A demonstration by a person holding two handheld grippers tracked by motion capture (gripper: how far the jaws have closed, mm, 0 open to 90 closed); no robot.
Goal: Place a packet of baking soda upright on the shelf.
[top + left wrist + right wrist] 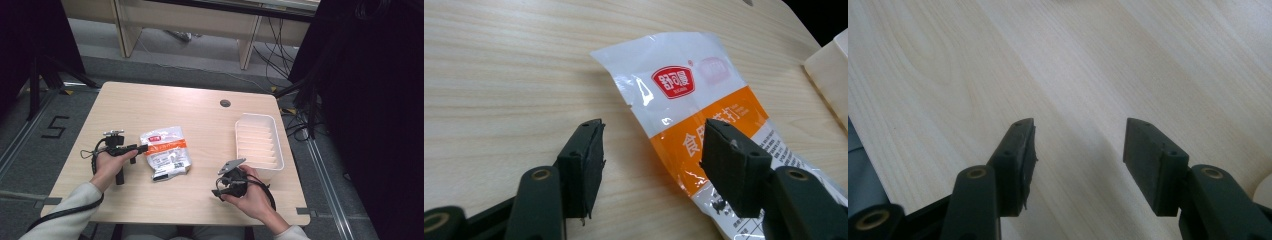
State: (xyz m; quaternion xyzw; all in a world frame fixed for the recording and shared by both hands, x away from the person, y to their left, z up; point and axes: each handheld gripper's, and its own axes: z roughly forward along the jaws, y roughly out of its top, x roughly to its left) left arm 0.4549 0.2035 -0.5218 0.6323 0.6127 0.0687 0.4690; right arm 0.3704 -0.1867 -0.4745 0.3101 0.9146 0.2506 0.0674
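Packet [165,152] lies just beside the open left gripper [141,148].

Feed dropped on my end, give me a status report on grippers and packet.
Left gripper open, at white-and-orange plastic packet, not gripping. Right gripper open over bare wooden table. Nothing in the way.

open hand-held gripper [651,150], apparently over packet [694,95]

Black gripper [142,148], pale grey sleeves [65,212]
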